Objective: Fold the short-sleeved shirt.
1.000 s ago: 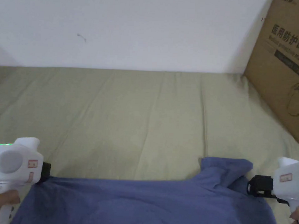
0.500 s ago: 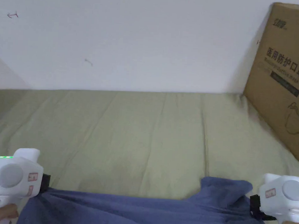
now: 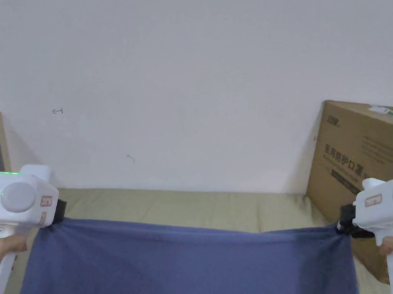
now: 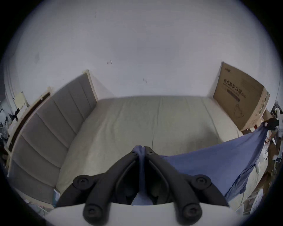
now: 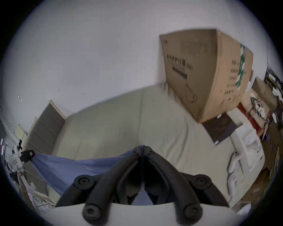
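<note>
So the blue shirt [image 3: 189, 264] is stretched out flat across the bottom of the head view, held up above the olive bed sheet [image 3: 213, 204]. Left gripper [image 3: 58, 212] at the left edge and right gripper [image 3: 340, 222] at the right edge are each clamped tight on a top corner. Cardboard box [image 3: 354, 178] sits at the right, against the white wall [image 3: 195, 71].

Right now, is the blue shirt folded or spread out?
Spread: the shirt hangs stretched between the left gripper and right gripper, both clamped on it.
</note>
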Tool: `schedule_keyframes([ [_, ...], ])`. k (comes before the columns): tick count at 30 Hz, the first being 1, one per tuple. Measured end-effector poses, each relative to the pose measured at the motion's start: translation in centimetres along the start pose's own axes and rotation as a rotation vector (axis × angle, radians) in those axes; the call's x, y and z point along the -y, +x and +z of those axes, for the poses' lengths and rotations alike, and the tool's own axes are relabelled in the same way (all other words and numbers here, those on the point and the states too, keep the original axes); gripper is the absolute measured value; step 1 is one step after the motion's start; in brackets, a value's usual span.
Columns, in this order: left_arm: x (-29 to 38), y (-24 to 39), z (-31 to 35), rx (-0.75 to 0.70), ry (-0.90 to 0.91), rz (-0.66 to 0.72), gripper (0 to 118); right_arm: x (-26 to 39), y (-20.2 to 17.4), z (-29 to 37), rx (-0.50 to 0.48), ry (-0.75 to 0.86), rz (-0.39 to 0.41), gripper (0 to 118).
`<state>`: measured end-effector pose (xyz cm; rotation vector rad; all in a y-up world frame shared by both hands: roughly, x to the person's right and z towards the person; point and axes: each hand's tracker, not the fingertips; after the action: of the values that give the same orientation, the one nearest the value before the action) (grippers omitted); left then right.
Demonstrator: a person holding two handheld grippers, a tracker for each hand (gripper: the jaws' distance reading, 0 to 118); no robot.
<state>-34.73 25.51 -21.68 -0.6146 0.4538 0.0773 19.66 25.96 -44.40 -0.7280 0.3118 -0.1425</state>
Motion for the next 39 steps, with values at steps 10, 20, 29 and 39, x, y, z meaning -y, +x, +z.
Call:
schedule_keyframes([
  [10,-15.7,-1.7,4.5,-0.150,0.254,0.037,2,-15.8,-6.3,5.8,0.010,0.239,0.041,0],
  [20,-27.8,-2.5,8.8,-0.214,0.476,0.045,2,-26.7,-13.7,13.9,0.064,0.518,0.116,0],
  [29,-19.4,-2.3,-0.6,-0.233,0.345,0.058,2,-20.2,-12.7,5.0,0.060,0.313,0.137,0],
  [39,0.0,2.4,-19.7,-0.243,-0.088,-0.028,2,-3.5,-6.7,-18.8,0.130,-0.128,0.132,0],
])
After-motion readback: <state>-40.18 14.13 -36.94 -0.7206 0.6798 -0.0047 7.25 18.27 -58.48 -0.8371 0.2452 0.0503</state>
